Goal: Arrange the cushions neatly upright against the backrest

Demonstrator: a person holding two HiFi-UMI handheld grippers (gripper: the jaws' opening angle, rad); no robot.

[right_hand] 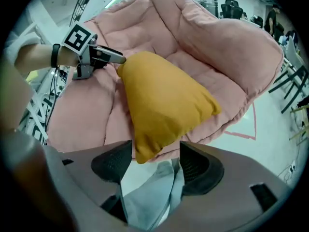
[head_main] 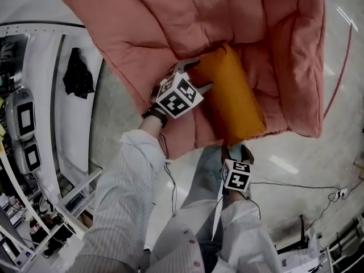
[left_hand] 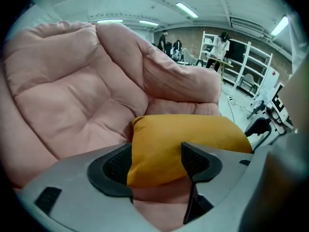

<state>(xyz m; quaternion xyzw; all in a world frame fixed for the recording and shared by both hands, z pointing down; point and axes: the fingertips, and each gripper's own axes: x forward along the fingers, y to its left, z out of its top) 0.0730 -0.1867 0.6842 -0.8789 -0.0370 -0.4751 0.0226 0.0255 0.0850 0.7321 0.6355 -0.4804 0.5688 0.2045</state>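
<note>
An orange cushion lies on the seat of a big pink padded chair, one end toward the chair's front edge. My left gripper is at the cushion's far left corner. In the left gripper view the cushion sits between the jaws of the left gripper, which stand apart and do not squeeze it. My right gripper is at the chair's front edge, open. In the right gripper view the cushion's near corner ends just ahead of the right gripper, untouched. The chair's backrest rises behind.
White racks and equipment stand at the left, with a black cloth on a white panel. Cables run over the pale floor at the right. The person's trouser leg shows below the right jaws. People and shelves are far behind.
</note>
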